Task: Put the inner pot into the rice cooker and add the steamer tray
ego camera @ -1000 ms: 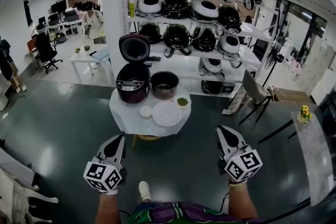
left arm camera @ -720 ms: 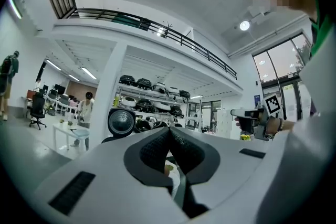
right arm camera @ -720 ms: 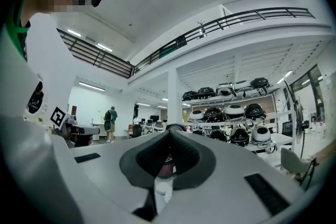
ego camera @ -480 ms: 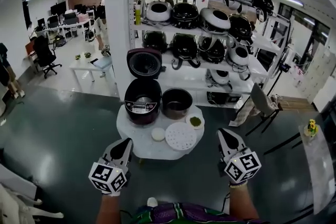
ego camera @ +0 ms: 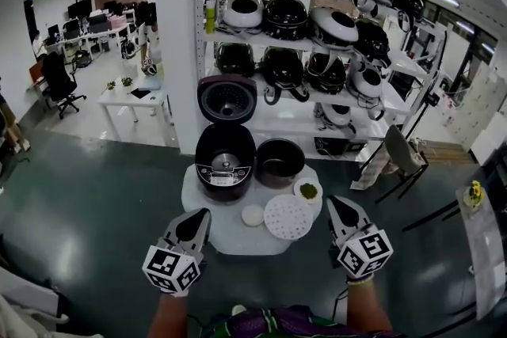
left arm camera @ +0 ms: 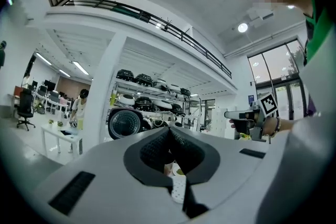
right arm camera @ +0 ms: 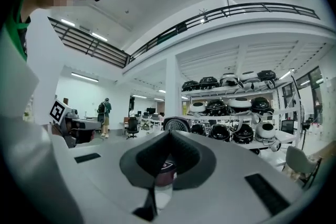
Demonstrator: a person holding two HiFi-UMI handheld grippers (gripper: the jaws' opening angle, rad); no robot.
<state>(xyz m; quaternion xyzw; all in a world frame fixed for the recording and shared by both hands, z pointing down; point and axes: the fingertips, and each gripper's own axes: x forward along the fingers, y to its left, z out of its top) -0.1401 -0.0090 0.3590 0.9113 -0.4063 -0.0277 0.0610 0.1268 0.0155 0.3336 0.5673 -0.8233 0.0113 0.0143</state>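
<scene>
On a small round white table (ego camera: 207, 226) stands a dark rice cooker (ego camera: 225, 158) with its lid (ego camera: 227, 99) raised. To its right sits the dark inner pot (ego camera: 280, 162). In front of the pot lies the white perforated steamer tray (ego camera: 287, 217). My left gripper (ego camera: 196, 225) is shut and empty at the table's near left edge. The right gripper (ego camera: 340, 208) is shut and empty just off the table's right side. Both point level toward the table. In the left gripper view the tray (left arm camera: 179, 189) shows through the gap under the shut jaws.
A small white disc (ego camera: 252, 215) and a little dish of green stuff (ego camera: 308, 191) lie on the table by the tray. Behind it stand a white pillar (ego camera: 175, 43) and shelves full of rice cookers (ego camera: 317, 28). A chair (ego camera: 400, 154) stands at the right; people and desks lie far left.
The table, cooker and shelves have come nearer and lower in the head view as both grippers advanced toward them. Both grippers stay shut and empty.
</scene>
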